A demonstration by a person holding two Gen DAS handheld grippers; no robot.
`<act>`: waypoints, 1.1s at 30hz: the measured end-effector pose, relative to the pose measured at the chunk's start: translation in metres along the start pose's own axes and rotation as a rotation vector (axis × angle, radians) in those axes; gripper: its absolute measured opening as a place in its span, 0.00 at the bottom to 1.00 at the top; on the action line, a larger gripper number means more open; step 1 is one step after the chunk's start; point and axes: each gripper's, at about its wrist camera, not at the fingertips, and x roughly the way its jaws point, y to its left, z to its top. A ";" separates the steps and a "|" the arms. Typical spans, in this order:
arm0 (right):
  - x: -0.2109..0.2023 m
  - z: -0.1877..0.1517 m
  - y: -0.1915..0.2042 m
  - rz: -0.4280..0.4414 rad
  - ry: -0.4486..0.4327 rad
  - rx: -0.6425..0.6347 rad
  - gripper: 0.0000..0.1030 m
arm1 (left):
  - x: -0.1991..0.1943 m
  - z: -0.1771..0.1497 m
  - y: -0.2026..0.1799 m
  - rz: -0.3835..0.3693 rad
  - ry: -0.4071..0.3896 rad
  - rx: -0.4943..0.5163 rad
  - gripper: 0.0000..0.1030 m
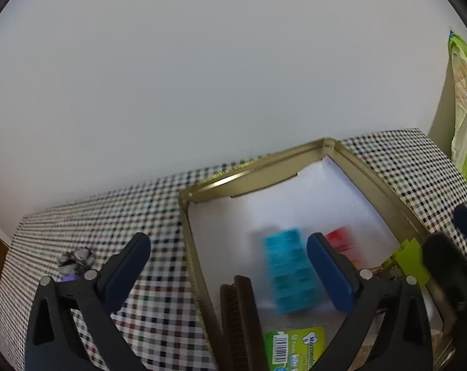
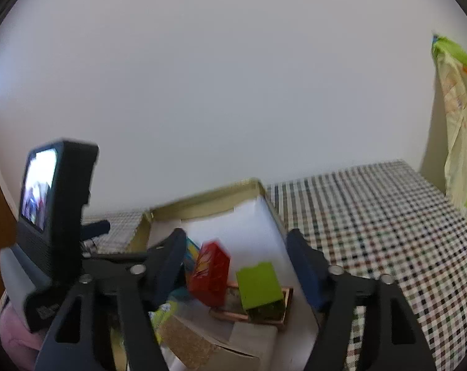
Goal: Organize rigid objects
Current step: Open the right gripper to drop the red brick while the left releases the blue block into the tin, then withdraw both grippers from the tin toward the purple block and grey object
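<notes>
A gold-rimmed tray [image 1: 252, 170] with a white floor lies on a checked tablecloth. In it lie a blue pill organiser [image 1: 290, 273], a brown comb [image 1: 239, 315], a green-labelled packet [image 1: 295, 347], a red box [image 2: 212, 273] and a lime green box [image 2: 258, 284] on a copper-framed item [image 2: 287, 306]. My left gripper [image 1: 229, 266] is open over the tray's left rim, empty. My right gripper [image 2: 236, 258] is open above the red and green boxes, empty. The tray also shows in the right wrist view [image 2: 202, 199].
The checked cloth [image 2: 388, 232] covers the table around the tray. A small crumpled grey thing [image 1: 77, 259] lies on the cloth left of the tray. A green and cream bag [image 2: 459, 123] hangs at the right. A cardboard piece [image 2: 202, 346] lies at the tray's near end.
</notes>
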 end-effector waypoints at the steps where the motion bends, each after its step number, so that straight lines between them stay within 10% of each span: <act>1: -0.001 0.003 -0.002 -0.005 -0.017 -0.003 0.71 | -0.004 -0.001 0.001 0.010 -0.017 0.003 0.99; 18: -0.032 0.002 0.002 -0.170 -0.167 0.020 0.71 | -0.051 -0.053 0.079 0.120 -0.252 -0.161 0.99; 24: -0.060 -0.011 0.025 -0.300 -0.353 -0.018 0.78 | -0.045 -0.075 0.095 0.178 -0.251 -0.178 0.99; 33: -0.068 -0.028 0.052 -0.339 -0.363 -0.031 0.79 | -0.043 -0.080 0.107 0.126 -0.240 -0.217 0.99</act>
